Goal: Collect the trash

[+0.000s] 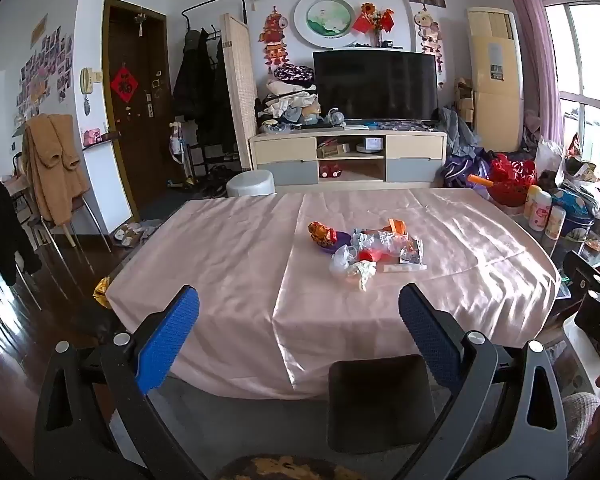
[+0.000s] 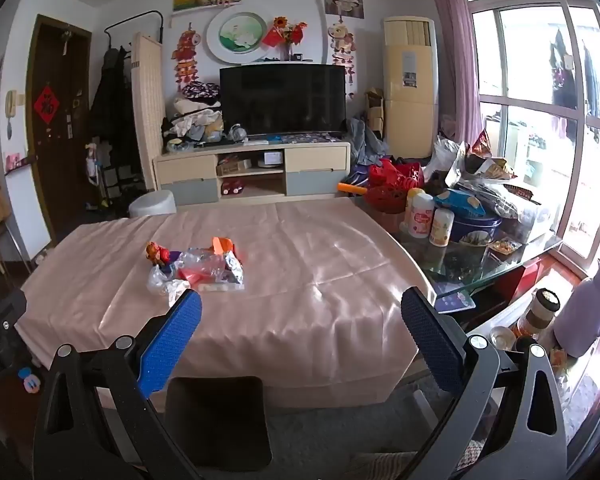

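Two pairs of tongs, one in each of our hands, hang short of the near edge of a tabletop (image 1: 228, 272) draped in shiny pink cloth. The left tongs (image 1: 299, 316) are spread wide and hold nothing; the right tongs (image 2: 301, 318) are equally wide and bare.

The trash pile (image 1: 364, 250) sits near the middle of the cloth, well apart from both tongs: crumpled clear plastic, red and orange scraps, a foil wrapper (image 2: 234, 270) and a flat white strip (image 1: 404, 268) on its near side. A purple bowl (image 1: 334, 240) with a crumpled red-and-orange wrapper in it touches the pile's left end. We cannot tell the pieces apart where they overlap.

Between us and the tabletop stands a dark chair back (image 1: 380, 400), right under the near edge. On the right, uncovered glass carries bottles (image 2: 420, 216), a blue tin (image 2: 476, 226) and heaped bags. Farther right, a lavender flask (image 2: 588, 312) and a jar (image 2: 540, 312) sit on a lower red surface.

Beyond the far edge are a white stool (image 1: 251, 184), a TV stand (image 1: 348, 152) and a television (image 1: 376, 84). To the left a chair hung with a tan coat (image 1: 54, 168) stands on dark floor. Bare cloth surrounds the pile on every side.
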A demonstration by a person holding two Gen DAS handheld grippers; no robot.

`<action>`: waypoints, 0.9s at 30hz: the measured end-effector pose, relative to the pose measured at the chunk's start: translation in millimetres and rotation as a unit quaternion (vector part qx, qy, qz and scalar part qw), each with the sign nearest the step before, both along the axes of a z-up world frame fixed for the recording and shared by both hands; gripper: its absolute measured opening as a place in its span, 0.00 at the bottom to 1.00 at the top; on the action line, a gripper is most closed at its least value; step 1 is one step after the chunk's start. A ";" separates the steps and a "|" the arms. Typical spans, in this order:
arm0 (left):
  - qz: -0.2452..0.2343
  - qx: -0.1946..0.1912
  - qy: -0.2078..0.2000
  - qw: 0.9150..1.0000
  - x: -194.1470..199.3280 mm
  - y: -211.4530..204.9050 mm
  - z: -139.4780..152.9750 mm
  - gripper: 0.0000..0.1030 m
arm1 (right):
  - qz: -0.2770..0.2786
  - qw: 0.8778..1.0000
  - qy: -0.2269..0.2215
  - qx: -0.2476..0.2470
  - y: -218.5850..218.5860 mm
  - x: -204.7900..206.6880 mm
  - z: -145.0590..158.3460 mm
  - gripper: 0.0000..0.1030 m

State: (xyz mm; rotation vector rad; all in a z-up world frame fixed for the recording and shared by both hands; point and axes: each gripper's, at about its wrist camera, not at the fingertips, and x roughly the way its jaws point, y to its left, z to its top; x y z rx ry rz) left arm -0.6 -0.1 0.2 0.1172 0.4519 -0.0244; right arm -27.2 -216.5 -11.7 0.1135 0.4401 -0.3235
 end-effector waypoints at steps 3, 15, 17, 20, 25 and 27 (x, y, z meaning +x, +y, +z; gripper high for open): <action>0.000 0.000 0.001 1.000 -0.3 -0.2 -0.1 0.92 | 0.000 1.000 0.001 0.003 -0.1 0.2 -0.3 0.97; -0.001 -0.004 0.003 1.000 0.2 0.2 -0.1 0.92 | 0.002 1.000 0.000 0.003 -3.4 0.6 -4.7 0.97; -0.002 -0.004 0.004 1.000 0.6 0.1 -0.1 0.92 | 0.003 1.000 0.001 0.002 1.5 3.8 0.1 0.97; -0.001 -0.004 0.003 1.000 0.4 0.2 0.1 0.92 | 0.003 1.000 0.001 0.002 3.5 1.8 1.5 0.97; 0.000 -0.004 0.004 1.000 0.6 0.1 0.2 0.92 | 0.003 1.000 0.002 0.002 4.6 1.8 2.6 0.97; 0.000 -0.004 0.004 1.000 -1.3 -0.6 -0.8 0.92 | 0.003 1.000 0.001 0.001 4.1 1.5 -1.2 0.97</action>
